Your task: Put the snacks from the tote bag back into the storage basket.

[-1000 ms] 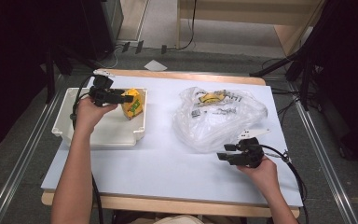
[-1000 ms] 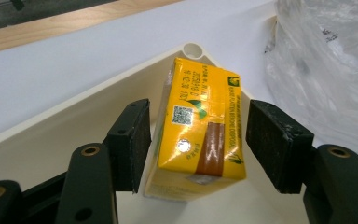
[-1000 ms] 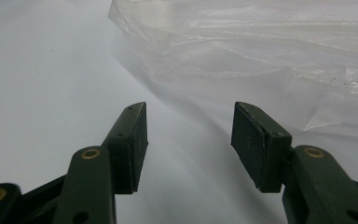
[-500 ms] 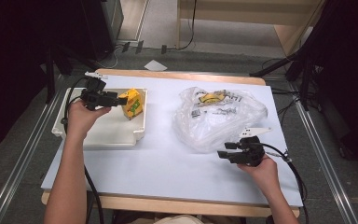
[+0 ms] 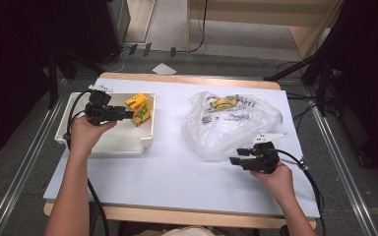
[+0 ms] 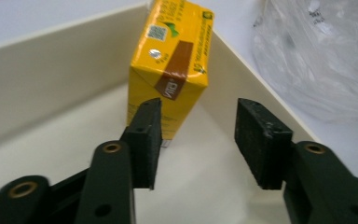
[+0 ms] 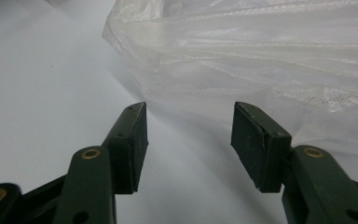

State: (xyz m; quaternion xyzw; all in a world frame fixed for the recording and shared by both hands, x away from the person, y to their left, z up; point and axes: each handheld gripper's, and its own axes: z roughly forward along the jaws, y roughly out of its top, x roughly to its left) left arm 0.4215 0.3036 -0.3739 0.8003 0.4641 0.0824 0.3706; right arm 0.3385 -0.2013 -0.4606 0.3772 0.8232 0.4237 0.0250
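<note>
Carton (image 6: 170, 70): yellow drink box, standing in the tray's far right corner, about 1 o'clock from the left gripper in the high view; its base is partly hidden behind one jaw in the left gripper view.
Tray (image 5: 120, 140): cream, at 9 o'clock on the table; its near left rim is covered by the person's hand.
Left gripper (image 5: 128, 115): over the tray, aimed at the carton; jaws have just been closing, now at a middling gap with nothing between the pads, the carton just beyond the tips and untouched.
Right gripper (image 5: 236, 158): low over the table at 4 o'clock, at the bag's near edge; jaws parted at a medium gap, nothing between them.
Bag (image 5: 231, 125): clear crumpled plastic at 2 o'clock on the table; a yellow item and printed packets inside are too blurred to name; cut off at the top and right of the right gripper view.
Table (image 5: 167, 177): pale blue top.
</note>
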